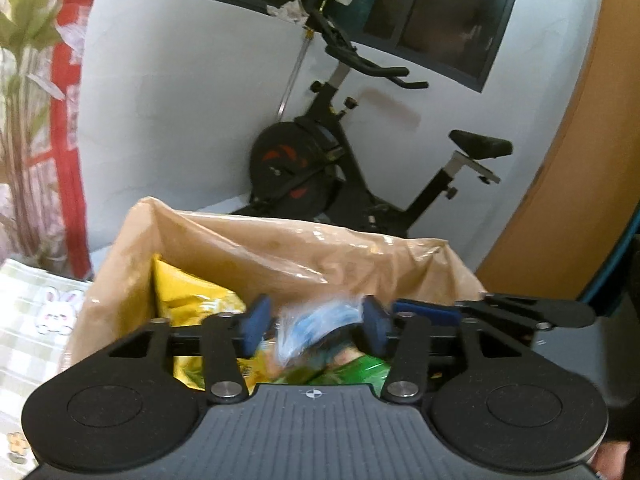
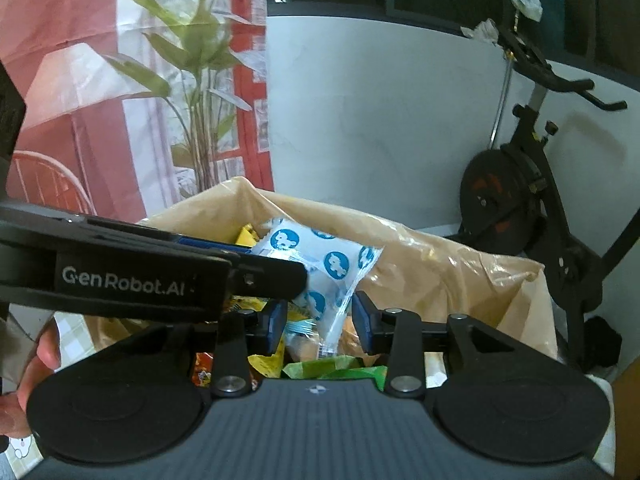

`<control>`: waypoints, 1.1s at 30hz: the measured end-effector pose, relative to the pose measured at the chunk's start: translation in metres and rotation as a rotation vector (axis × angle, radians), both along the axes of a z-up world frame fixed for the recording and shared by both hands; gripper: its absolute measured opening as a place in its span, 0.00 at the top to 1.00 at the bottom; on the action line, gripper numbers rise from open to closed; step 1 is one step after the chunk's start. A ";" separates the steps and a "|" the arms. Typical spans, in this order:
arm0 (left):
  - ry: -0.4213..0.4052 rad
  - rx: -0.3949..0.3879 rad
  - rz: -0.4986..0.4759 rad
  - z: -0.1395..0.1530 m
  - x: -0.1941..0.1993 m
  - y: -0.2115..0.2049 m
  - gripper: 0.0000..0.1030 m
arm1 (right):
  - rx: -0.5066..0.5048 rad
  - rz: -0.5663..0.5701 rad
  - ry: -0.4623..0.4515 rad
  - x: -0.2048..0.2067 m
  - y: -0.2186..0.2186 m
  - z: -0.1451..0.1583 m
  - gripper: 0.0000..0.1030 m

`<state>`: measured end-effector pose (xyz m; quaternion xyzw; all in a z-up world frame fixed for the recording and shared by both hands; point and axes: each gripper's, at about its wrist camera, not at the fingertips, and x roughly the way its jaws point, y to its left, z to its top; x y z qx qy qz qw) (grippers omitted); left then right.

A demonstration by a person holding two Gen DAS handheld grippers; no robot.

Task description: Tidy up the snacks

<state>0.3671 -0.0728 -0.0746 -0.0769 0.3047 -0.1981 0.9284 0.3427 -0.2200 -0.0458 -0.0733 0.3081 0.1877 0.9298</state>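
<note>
Our left gripper (image 1: 316,320) has its jaws parted. A white packet printed with blue roundels (image 2: 320,264) sits between the two blue pads, smeared by blur in the left wrist view. As far as we can tell neither pad presses on it, so we judge it let go. Our right gripper (image 2: 320,322) is also released. Its pads stand apart with only the thin near end of that same packet in the gap, and neither pad touches it.

The coming move turns on that packet. It lies straight ahead of and below both pairs of pads, inside the tan plastic bag (image 1: 280,248), on top of the other snacks. Seen from the right wrist, its long axis runs from the bag's far rim back toward us, leaning a little to the right. The left gripper comes in from the bag's left edge and is the nearer one, level with the packet's body. The right gripper reaches only its tail.

We count:
- one white-and-blue packet
- one green packet (image 2: 320,368) at the bag's near edge
- one red-orange packet (image 2: 202,368) at its near left corner
- at least two yellow packets (image 1: 188,296), with more perhaps hidden beneath
- one bag and two grippers

A checked cloth with a rabbit print (image 1: 40,300) lies beside the bag's left edge. Behind the bag stands one exercise bike (image 1: 320,160).
</note>
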 end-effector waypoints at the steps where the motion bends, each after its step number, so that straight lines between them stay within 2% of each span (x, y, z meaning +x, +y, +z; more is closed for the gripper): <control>1: -0.012 0.009 0.012 0.001 -0.003 0.003 0.35 | -0.002 -0.012 0.000 0.001 -0.002 0.000 0.62; 3: -0.032 0.025 0.032 0.007 -0.010 0.007 0.33 | -0.001 -0.041 0.005 -0.002 -0.006 0.002 0.60; 5: -0.047 0.057 0.047 0.015 -0.018 0.010 0.27 | 0.019 -0.052 0.009 -0.008 -0.012 0.005 0.51; 7: -0.072 0.094 0.060 0.024 -0.028 0.012 0.17 | 0.025 -0.069 -0.004 -0.017 -0.016 0.010 0.34; 10: -0.126 0.162 0.075 0.038 -0.048 0.013 0.14 | 0.032 -0.090 -0.026 -0.030 -0.023 0.018 0.20; 13: -0.177 0.202 0.062 0.049 -0.066 0.010 0.13 | 0.065 -0.107 -0.041 -0.045 -0.030 0.028 0.11; 19: -0.233 0.198 0.101 0.071 -0.106 0.012 0.09 | 0.083 -0.155 -0.081 -0.078 -0.034 0.049 0.05; 25: -0.230 0.189 0.169 0.086 -0.140 0.020 0.09 | 0.124 -0.205 -0.148 -0.117 -0.038 0.070 0.01; 33: -0.200 0.204 0.239 0.092 -0.162 0.028 0.09 | 0.150 -0.213 -0.177 -0.155 -0.039 0.084 0.01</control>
